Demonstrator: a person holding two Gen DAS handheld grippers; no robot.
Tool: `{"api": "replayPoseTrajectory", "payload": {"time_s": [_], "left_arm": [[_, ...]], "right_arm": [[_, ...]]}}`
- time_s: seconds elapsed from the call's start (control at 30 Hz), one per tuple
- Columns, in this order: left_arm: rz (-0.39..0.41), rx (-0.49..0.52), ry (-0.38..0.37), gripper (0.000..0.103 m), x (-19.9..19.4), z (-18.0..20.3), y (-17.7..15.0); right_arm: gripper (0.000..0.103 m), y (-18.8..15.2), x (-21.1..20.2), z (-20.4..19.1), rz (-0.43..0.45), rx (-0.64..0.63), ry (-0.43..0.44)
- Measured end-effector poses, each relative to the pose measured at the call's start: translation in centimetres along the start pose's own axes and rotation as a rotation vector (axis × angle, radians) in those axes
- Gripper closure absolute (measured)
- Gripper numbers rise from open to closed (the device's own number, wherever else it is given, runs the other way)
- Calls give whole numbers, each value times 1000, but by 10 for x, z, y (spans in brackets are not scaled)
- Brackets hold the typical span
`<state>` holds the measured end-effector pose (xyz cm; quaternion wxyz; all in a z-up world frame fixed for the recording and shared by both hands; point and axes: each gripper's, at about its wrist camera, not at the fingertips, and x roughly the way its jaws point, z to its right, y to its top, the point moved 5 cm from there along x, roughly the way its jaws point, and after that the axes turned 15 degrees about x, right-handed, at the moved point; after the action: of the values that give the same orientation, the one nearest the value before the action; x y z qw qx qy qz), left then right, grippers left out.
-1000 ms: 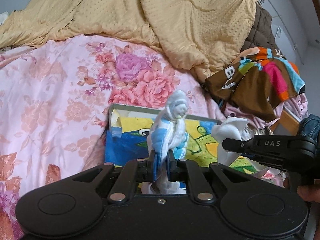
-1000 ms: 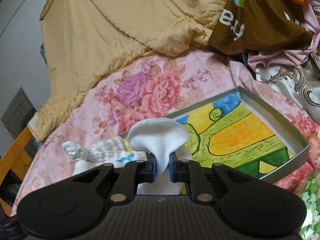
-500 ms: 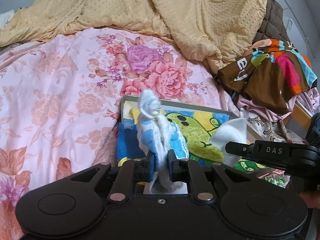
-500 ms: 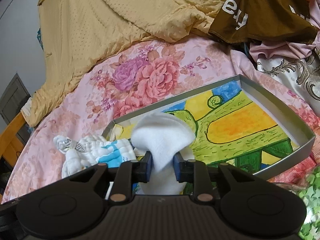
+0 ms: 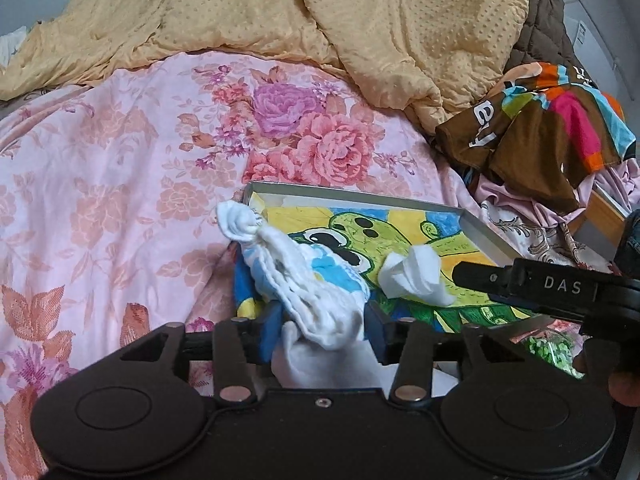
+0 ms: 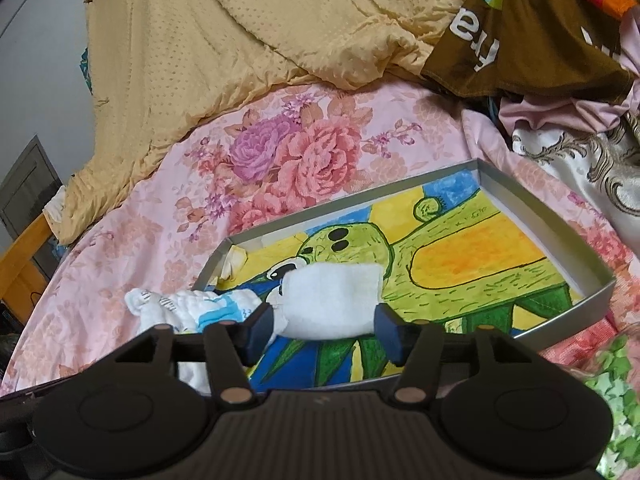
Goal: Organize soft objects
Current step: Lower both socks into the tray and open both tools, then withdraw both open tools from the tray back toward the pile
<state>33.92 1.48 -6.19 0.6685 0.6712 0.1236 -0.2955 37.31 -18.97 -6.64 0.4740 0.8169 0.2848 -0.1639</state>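
Left gripper [image 5: 322, 330], jaws opening, blue pads drawn apart on either side of a white and blue cloth [image 5: 304, 276]; pads no longer pressing it, cloth slumped between them. Cloth stretched up and left from the gripper, knotted white end [image 5: 237, 222] lying over the tray's left rim, the rest draped into the tray's near left corner.

Right gripper [image 6: 326, 326], jaws likewise opening, standing wide with a white cloth [image 6: 332, 300] between the pads; a gap visible on the right pad's side, contact on the left too close to tell. White cloth resting inside the tray, near its front edge, on the painted picture. From the left wrist view, same white cloth [image 5: 416, 276] lying crumpled in the tray, right of the white and blue cloth, just off the tip of the right gripper's black finger.

Tray [image 6: 552, 220]: shallow, grey metal rim, bottom covered by a bright drawing in green, yellow and blue. Set on a pink flowered bedsheet [image 5: 120, 168] on the bed. Behind the tray, a rumpled yellow quilt [image 5: 360, 40]. Right of the tray, a heap of clothes topped by a brown garment with coloured stripes [image 5: 540, 128]. At the tray's near right corner, something green and patterned [image 6: 616, 392], too blurred to identify.
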Motion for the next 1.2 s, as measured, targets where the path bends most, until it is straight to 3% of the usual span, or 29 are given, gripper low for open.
{"api": "replayPoseTrajectory", "payload": {"time_s": [0.2,0.6,0.9,1.2], "left_arm": [[27,18,35,36,-21,6,-4],[140,67,64,9,-89,21,-2],[189,128,65,4,-131,36,-9],[198,198,32,1,-157,60,-24]], "right_arm": [[19,0,-25,-5,44,-31,25],[2,-4,-86,-17,125,-141,43],[0,-11,-145,-18,197,-225,33],[0,-34,-193,-6,206,-266,-13]]}}
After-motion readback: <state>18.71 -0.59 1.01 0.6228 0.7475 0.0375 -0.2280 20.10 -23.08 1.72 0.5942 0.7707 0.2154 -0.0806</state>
